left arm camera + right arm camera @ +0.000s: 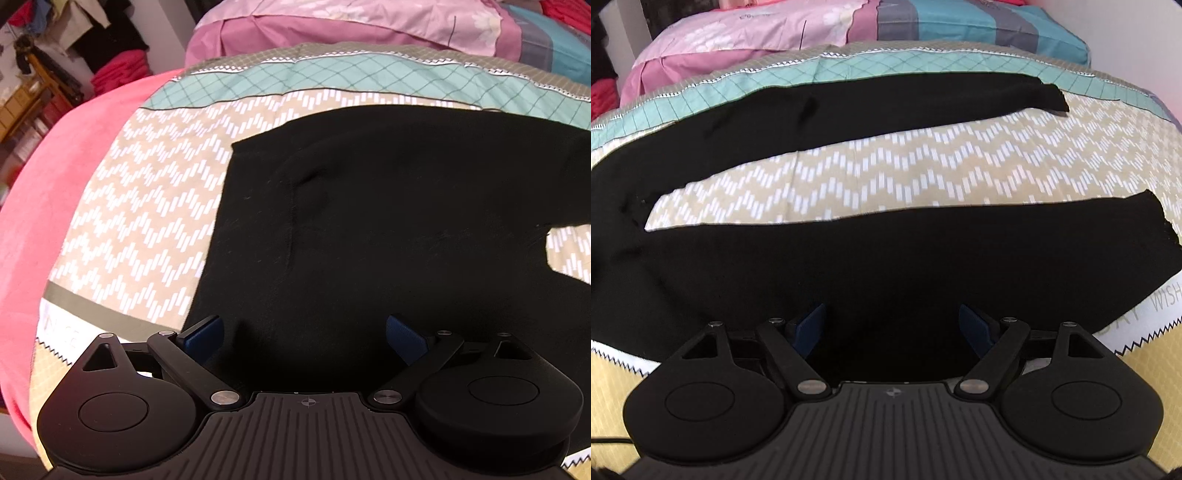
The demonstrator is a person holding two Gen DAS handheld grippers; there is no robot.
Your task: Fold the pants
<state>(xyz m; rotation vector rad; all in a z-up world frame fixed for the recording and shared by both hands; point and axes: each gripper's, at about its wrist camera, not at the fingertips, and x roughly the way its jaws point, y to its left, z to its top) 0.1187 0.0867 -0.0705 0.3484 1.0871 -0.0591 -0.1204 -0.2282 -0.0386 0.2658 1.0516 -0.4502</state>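
Observation:
Black pants (388, 206) lie spread flat on a patterned bedsheet (140, 206). The left wrist view shows the waist and seat part. The right wrist view shows the two legs (886, 258) stretched to the right with sheet between them; the far leg (886, 99) ends near the teal band. My left gripper (304, 332) is open, its blue pads just above the near waist edge of the pants. My right gripper (891, 326) is open over the near edge of the near leg. Neither holds any cloth.
Pink and striped pillows (820, 33) lie at the far end of the bed. A pink blanket (55, 192) borders the sheet on the left. Shelves and piled clothes (55, 55) stand beyond the bed at far left.

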